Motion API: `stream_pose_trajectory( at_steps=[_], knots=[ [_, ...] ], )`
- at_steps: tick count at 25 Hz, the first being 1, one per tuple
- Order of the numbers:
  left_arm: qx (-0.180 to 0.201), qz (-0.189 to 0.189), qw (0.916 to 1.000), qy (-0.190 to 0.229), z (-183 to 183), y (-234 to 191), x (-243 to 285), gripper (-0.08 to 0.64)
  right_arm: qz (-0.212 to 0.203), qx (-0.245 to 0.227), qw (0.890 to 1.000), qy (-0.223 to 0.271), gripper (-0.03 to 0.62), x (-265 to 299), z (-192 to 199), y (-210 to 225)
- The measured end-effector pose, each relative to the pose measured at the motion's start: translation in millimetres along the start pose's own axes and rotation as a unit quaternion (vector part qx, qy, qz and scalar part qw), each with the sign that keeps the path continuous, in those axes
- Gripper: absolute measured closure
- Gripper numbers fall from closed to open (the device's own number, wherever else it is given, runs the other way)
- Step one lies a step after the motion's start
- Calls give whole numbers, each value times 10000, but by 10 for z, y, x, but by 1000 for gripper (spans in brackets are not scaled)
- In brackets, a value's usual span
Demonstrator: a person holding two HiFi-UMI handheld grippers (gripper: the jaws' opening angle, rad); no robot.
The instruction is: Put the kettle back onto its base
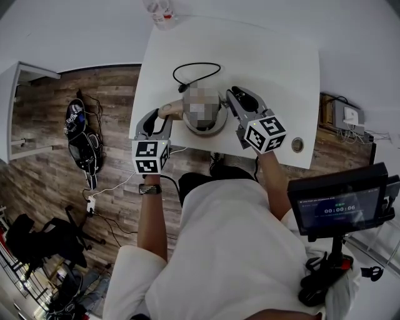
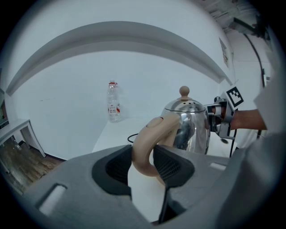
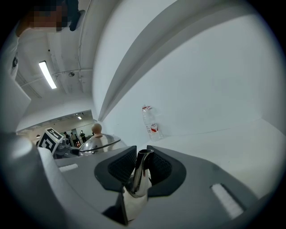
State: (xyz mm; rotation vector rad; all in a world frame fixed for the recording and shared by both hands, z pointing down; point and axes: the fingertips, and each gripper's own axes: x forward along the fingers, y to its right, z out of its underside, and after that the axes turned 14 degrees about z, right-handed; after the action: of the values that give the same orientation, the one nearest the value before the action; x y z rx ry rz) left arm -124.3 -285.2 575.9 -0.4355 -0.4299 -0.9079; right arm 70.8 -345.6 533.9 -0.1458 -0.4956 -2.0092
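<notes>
A shiny steel kettle (image 1: 209, 125) with a beige handle (image 2: 145, 143) and a knobbed lid (image 3: 99, 141) stands near the front edge of the white table (image 1: 275, 56). My left gripper (image 1: 156, 122) is shut on the handle, whose loop sits pinched between the pads (image 2: 169, 163). On the kettle's opposite side, my right gripper (image 1: 236, 97) is shut on the thin steel spout (image 3: 142, 166). A black cord (image 1: 197, 72) loops on the table just behind the kettle. The kettle's body hides what lies under it, so I cannot tell whether the base is there.
A plastic water bottle (image 1: 161, 12) stands at the table's far edge against the wall. A round cable port (image 1: 297, 144) is set in the table's front right corner. A screen on a stand (image 1: 340, 203) is to my right. A bag (image 1: 84, 140) and cables lie on the wooden floor to the left.
</notes>
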Motion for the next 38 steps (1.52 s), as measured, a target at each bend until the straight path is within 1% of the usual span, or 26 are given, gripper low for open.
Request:
stream_pose_trajectory(
  at_steps=[11,24,28,29,31,34,38],
  knots=[
    [41,-2,10000,-33,25,23,-5,399,-7,54,10000,-22,522,-41,54,8],
    [201,10,9996,-183,82,80,-19,394,-14,52,10000,-72,532,-97,90,12],
    [107,41,9997,-221,135,51,1,394,-80,31,9999,-130,534,-80,108,-24],
    [71,72,9997,-226,146,48,14,394,-76,-8,9998,-188,510,-71,128,-25],
    [19,148,9996,-225,141,55,42,385,17,-143,9995,-283,453,-60,148,-1],
    [43,216,9995,-234,107,72,36,377,216,-258,9991,-267,441,-108,113,36],
    [123,260,9995,-91,73,129,-111,376,555,-212,9980,-225,436,-296,129,55]
  ],
)
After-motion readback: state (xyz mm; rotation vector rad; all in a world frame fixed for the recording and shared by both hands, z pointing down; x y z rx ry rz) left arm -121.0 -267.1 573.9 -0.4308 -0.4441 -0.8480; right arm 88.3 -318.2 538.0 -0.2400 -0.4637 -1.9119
